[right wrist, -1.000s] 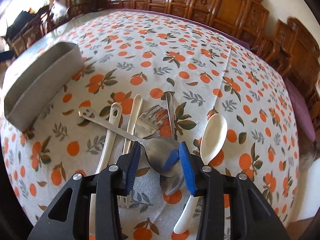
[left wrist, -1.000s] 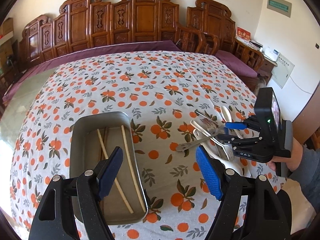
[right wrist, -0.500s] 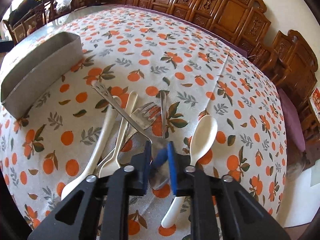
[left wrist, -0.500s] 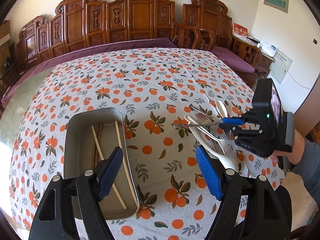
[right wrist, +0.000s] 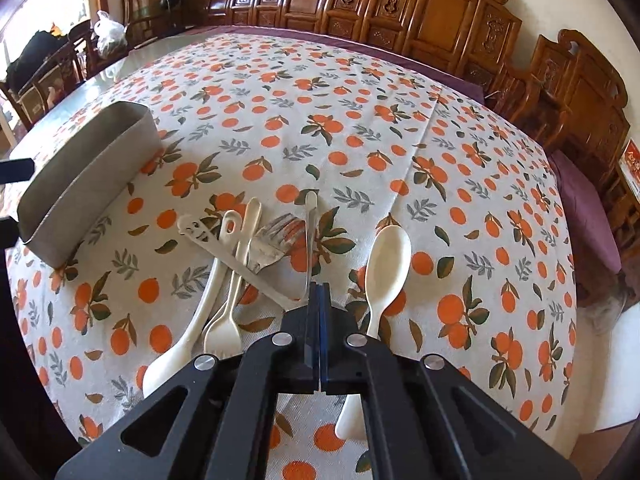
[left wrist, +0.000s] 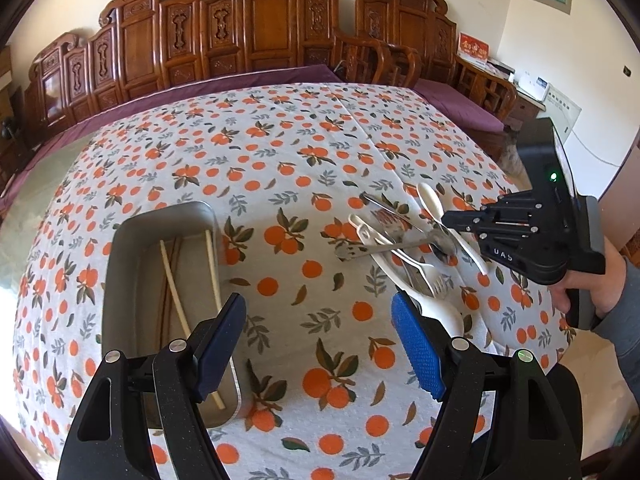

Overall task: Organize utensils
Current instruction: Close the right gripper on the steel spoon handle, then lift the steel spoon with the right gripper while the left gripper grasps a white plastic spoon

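A grey metal tray [left wrist: 120, 264] holds chopsticks [left wrist: 174, 286] at the left; it also shows in the right wrist view [right wrist: 80, 176]. A pile of utensils lies to its right: a metal spoon with a smiley handle [left wrist: 384, 246] [right wrist: 224, 248], white plastic spoons [right wrist: 386, 264], white forks [right wrist: 232, 312] and a metal fork [right wrist: 276, 240]. My left gripper [left wrist: 320, 344] is open and empty above the cloth beside the tray. My right gripper [right wrist: 319, 320] [left wrist: 448, 220] has its jaws closed on the bowl end of the metal spoon, whose handle sticks out left.
The table carries an orange-print cloth [left wrist: 280, 152]. Carved wooden chairs [left wrist: 264, 28] line the far side. The table's right edge [right wrist: 576, 320] lies close to the utensil pile.
My right gripper has closed fully on the metal spoon's bowl and its handle has swung up off the pile. My left gripper has drawn back slightly, still open.
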